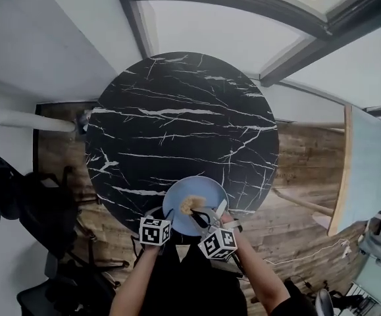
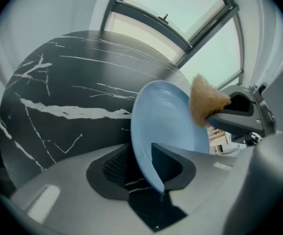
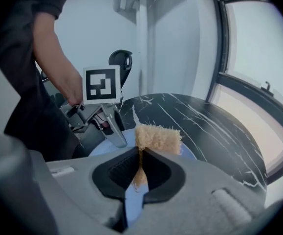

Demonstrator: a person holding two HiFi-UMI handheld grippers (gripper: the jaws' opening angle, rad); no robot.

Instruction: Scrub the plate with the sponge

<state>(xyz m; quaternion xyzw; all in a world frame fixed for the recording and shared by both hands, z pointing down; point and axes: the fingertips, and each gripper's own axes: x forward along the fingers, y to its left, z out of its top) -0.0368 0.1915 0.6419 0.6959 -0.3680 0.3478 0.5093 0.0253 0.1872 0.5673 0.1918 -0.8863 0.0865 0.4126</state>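
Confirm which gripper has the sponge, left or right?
The right gripper: its jaws pinch the tan sponge. The left gripper instead holds the blue plate by its rim.

One plate, one sponge, one table

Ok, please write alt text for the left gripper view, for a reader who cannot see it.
The left tool grips the rim of a light blue plate, tilted over a round black marble table. From the right, the right tool holds a tan sponge at the plate's upper edge.
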